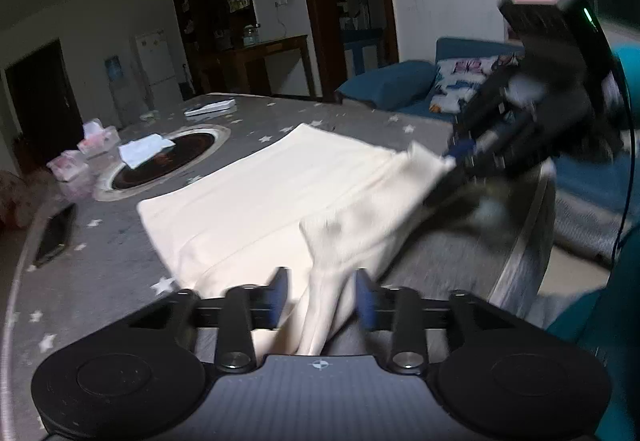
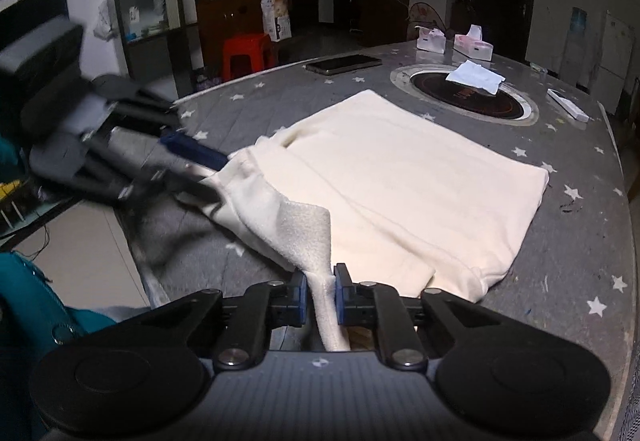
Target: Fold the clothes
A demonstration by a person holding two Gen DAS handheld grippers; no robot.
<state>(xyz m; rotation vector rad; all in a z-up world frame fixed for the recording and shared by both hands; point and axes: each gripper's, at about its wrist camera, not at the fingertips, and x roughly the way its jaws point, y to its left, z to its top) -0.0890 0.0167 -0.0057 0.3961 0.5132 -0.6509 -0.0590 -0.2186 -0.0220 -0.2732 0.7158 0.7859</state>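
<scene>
The cream garment [image 2: 400,177] lies spread on the grey starred tabletop [image 2: 580,241] ahead of both jaws. The right gripper [image 2: 320,295] pinches a bunched corner tight. The left gripper [image 1: 322,295] stands partly open, loose cloth between its pads.

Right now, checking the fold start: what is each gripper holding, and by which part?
Right gripper pinches the cream garment by a bunched near corner. Left gripper stands open around another near fold, pads not pressing.
</scene>
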